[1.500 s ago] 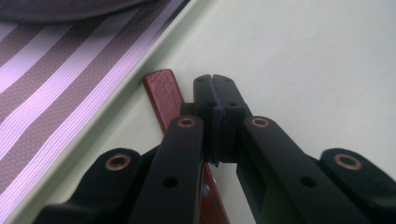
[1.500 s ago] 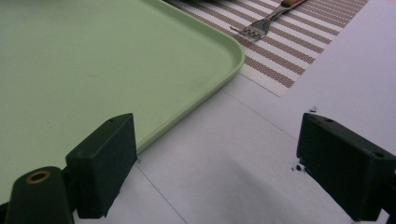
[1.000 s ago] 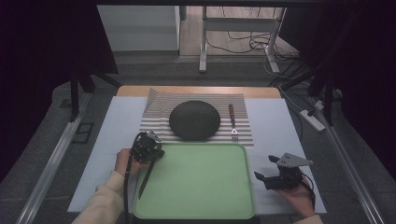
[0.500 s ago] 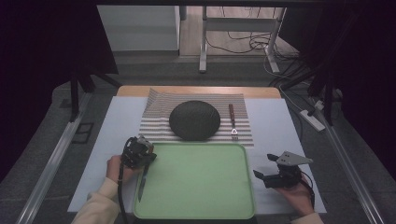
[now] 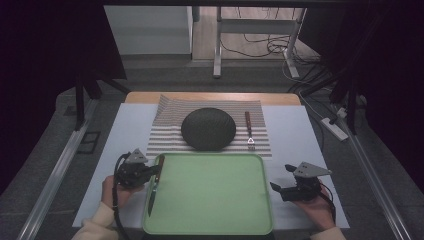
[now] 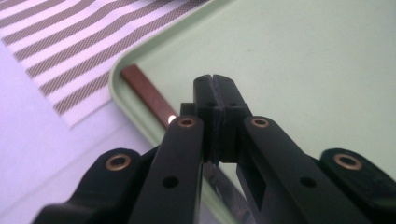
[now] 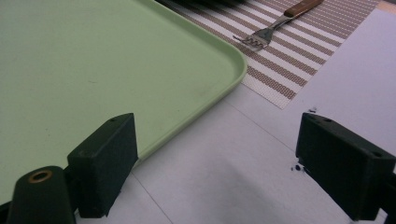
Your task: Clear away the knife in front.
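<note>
Left gripper (image 5: 145, 172) has been pulled back toward the tray's (image 5: 210, 227) left rim, jaws seen pressed together with the knife (image 5: 154, 183) lying just beside them along the tray's inside left edge, while right gripper (image 5: 282, 182) is held wide open, holding nothing, on the table right of the tray.

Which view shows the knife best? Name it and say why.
The high view: the whole knife lies along the green tray's left edge. The left gripper view shows its brown handle behind the shut jaws, its blade below them.
</note>
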{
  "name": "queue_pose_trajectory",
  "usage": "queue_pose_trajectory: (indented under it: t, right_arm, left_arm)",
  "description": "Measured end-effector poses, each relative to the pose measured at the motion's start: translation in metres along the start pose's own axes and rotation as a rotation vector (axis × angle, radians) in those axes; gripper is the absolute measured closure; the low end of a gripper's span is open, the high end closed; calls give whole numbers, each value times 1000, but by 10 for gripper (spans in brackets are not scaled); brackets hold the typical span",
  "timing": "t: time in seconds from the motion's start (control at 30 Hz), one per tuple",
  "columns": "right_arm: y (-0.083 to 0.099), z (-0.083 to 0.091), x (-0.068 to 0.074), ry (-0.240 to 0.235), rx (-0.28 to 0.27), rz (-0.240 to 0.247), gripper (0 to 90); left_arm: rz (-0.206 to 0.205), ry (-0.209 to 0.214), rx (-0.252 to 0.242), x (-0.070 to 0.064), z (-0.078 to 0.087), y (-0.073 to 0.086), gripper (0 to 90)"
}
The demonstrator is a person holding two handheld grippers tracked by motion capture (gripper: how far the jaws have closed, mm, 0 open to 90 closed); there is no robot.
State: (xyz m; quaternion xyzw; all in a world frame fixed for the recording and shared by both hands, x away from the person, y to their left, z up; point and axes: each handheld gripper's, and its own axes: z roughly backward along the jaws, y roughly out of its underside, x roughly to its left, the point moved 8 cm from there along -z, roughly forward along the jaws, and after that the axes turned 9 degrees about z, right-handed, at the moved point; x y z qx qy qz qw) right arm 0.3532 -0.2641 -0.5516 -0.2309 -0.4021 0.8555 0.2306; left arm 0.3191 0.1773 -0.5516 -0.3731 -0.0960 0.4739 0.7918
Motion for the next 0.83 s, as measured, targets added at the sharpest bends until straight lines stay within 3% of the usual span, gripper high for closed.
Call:
queue_pose_trajectory:
  t: [0.07,0.1,0.3,0.5,0.67,0.83]
  right_arm:
    - [0,1,0,0,-5,-3,128]
    - [-1,1,0,1,-7,-5,128]
    - [0,0,0,3,1,3,128]
    - [0,1,-1,4,-1,2,128]
    - [-1,0,-1,2,-11,-3,128]
    - [-2,2,-1,3,-21,-4,128]
  left_arm:
    - [29,-11,-28,4,6,7,880]
    - [47,-9,-31,5,8,10,823]
    - [113,-92,-86,10,18,19,336]
    - [119,-116,-78,19,16,26,295]
    - [91,-114,-89,18,16,23,298]
    - [92,-117,-87,20,15,24,297]
